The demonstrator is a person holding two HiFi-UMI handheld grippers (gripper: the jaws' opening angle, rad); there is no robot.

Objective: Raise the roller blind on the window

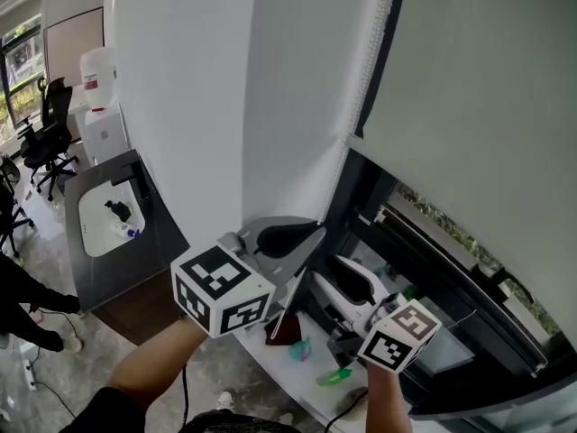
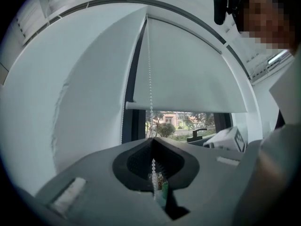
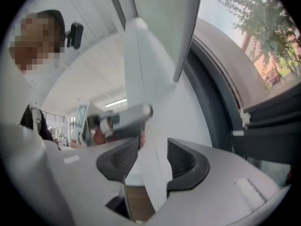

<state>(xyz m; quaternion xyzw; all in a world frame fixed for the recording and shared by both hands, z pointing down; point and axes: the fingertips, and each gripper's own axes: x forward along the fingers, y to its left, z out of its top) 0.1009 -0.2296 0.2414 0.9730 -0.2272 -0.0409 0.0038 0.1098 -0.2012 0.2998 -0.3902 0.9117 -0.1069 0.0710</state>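
The grey roller blind (image 1: 469, 106) covers the upper window, and its bottom bar (image 2: 188, 108) hangs above the open lower pane. A white bead chain (image 2: 150, 79) drops along the blind's left edge into my left gripper (image 2: 153, 142). That gripper is shut on the chain, which runs on below the pads. In the head view the left gripper (image 1: 306, 237) is raised in front of the window frame. My right gripper (image 1: 338, 273) sits just right of it and lower. The right gripper (image 3: 153, 157) is open; only a white strip of wall shows through its gap.
A white wall (image 1: 207, 88) borders the window on the left. The dark window frame (image 1: 361, 197) and a window handle (image 2: 197, 134) lie behind the grippers. Small coloured items (image 1: 306, 350) lie on the white sill below. A desk (image 1: 108, 224) and office chairs (image 1: 45, 133) stand at far left.
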